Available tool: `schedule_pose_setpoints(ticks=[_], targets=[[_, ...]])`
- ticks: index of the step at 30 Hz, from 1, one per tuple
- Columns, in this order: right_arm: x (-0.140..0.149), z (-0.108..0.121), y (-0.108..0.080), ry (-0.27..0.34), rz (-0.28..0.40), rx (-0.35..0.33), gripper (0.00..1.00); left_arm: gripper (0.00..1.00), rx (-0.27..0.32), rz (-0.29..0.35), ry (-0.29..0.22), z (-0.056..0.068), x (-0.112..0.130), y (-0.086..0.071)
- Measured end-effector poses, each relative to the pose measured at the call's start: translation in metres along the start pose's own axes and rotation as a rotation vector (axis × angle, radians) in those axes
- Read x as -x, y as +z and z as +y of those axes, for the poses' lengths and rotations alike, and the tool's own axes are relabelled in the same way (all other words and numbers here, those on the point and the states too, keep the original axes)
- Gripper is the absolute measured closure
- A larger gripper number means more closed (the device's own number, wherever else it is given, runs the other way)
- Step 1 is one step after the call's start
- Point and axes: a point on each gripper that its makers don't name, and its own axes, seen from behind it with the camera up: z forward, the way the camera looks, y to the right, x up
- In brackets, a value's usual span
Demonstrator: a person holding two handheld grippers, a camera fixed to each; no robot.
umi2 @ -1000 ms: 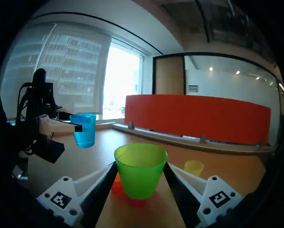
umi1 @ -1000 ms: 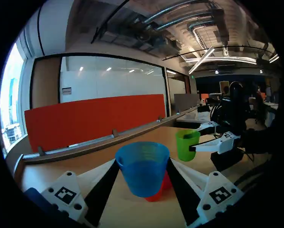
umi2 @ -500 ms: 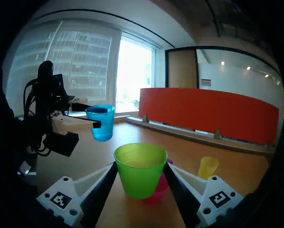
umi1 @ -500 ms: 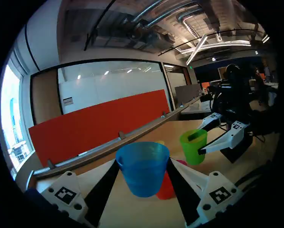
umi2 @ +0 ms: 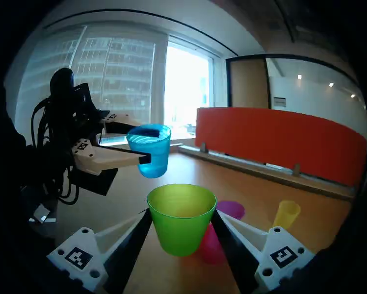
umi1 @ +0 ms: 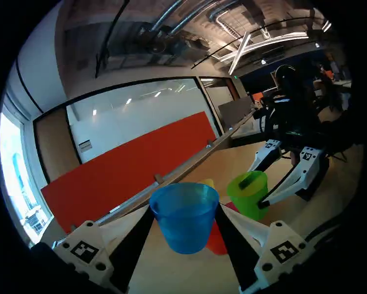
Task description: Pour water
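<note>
The blue plastic cup [umi1: 184, 230] sits clamped between the jaws of the left gripper [umi1: 184, 213], both fingers pressing its sides. It is held clear above the wooden surface [umi2: 115, 206] and close to upright. The green cup [umi2: 182, 225] is gripped the same way in the jaws of the right gripper [umi2: 182, 213]. In the right gripper view the blue cup hangs up and to the left of the green one, apart from it. Behind the green cup a magenta cup [umi2: 210, 245] lies on the surface, with a purple one [umi2: 231, 209] just beyond. A yellow cup [umi2: 286, 214] stands nearer the far edge, where an orange divider [umi2: 281, 142] runs along.
</note>
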Motion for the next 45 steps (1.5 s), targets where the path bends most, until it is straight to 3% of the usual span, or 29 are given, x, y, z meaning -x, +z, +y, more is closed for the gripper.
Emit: schedule_pose_setpoints(ticks=[11,32,45], targets=[[0.003,-0.013,0.004,-0.007,-0.014,-0.036,0.1,0.15,0.006,-0.005,0.096,0.003,-0.005,-0.003],[0.002,-0.027,0.01,0.004,-0.018,-0.086,0.1,0.15,0.005,-0.011,0.193,0.004,-0.009,-0.004],[0.004,-0.035,0.014,0.008,-0.02,-0.104,0.1,0.15,-0.008,-0.032,0.296,0.007,-0.01,-0.005]])
